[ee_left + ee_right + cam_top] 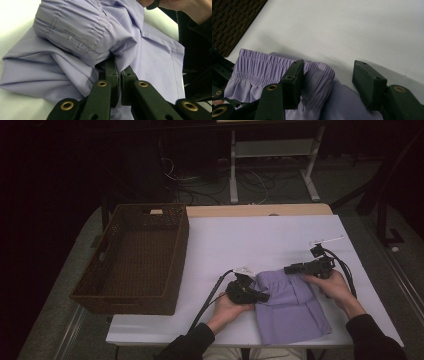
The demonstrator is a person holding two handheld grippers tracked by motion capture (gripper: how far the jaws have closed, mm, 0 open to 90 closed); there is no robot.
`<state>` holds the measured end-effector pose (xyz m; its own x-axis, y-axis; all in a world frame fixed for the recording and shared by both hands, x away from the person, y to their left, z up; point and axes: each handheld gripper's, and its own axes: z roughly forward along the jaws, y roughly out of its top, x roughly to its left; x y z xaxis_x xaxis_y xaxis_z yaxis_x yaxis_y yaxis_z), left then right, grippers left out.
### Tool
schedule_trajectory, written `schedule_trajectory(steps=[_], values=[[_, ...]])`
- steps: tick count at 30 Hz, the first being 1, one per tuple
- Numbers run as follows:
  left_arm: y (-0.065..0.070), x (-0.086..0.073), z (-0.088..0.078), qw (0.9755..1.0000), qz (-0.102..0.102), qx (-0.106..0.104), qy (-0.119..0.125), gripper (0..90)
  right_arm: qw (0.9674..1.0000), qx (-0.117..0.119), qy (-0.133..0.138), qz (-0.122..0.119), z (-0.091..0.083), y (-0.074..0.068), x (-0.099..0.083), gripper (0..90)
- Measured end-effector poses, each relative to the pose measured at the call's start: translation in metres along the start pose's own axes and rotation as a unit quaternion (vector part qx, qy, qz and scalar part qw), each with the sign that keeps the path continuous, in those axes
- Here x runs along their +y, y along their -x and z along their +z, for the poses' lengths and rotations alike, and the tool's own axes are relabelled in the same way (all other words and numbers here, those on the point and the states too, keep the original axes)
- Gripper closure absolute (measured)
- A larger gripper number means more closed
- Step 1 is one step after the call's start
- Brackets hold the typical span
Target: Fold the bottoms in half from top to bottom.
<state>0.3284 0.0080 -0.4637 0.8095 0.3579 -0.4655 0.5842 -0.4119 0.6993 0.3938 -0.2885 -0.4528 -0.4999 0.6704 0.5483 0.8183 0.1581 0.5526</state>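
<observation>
A wicker basket [131, 260] is sitting at the left of the white table [260, 237], well apart from the work. Just right of it, the person's left hand [228, 309] is coming in from the near edge, palm wrapped around the left gripper [260, 296], which is pointing right and lying low over the table. Its jaws are squeezing together on a fold of the lilac shorts [290, 305], just below the elastic waistband [75, 32]. The shorts are lying crumpled at the near right of the table. Farther right, the right hand [334, 287] is holding the right gripper [290, 269] pointing left over the waistband end; its jaws are standing apart, straddling the bunched waistband [317, 77] without pinching it.
</observation>
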Motion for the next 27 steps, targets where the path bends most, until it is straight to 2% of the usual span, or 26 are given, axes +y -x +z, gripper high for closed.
schedule_trajectory(steps=[4,9,12,14,22,25,27], values=[[0.000,0.000,0.000,1.0000,0.000,0.001,0.001,87.5,0.9998,0.018,-0.007,0.001,0.004,0.000,0.003,44.0],[0.000,0.000,0.000,1.0000,0.001,0.001,0.000,87.5,0.9985,0.041,-0.015,-0.033,0.008,-0.009,0.006,51.5],[0.001,0.000,0.000,1.0000,0.001,0.001,0.000,87.5,0.9979,0.036,-0.020,-0.049,0.008,-0.016,0.007,53.3],[0.001,0.000,0.000,1.0000,0.002,0.001,0.001,87.4,0.9976,0.038,-0.011,-0.057,0.005,-0.017,0.008,56.9],[0.002,0.001,0.000,1.0000,0.008,0.002,0.002,85.8,0.9965,0.057,0.008,-0.062,-0.007,-0.018,0.009,74.5],[0.003,0.001,0.000,1.0000,0.004,-0.001,0.005,84.7,0.9958,0.067,0.010,-0.062,-0.010,-0.020,0.008,78.5],[0.003,0.002,-0.002,1.0000,0.002,-0.003,0.007,82.9,0.9955,0.064,0.013,-0.070,-0.012,-0.022,0.009,80.0]])
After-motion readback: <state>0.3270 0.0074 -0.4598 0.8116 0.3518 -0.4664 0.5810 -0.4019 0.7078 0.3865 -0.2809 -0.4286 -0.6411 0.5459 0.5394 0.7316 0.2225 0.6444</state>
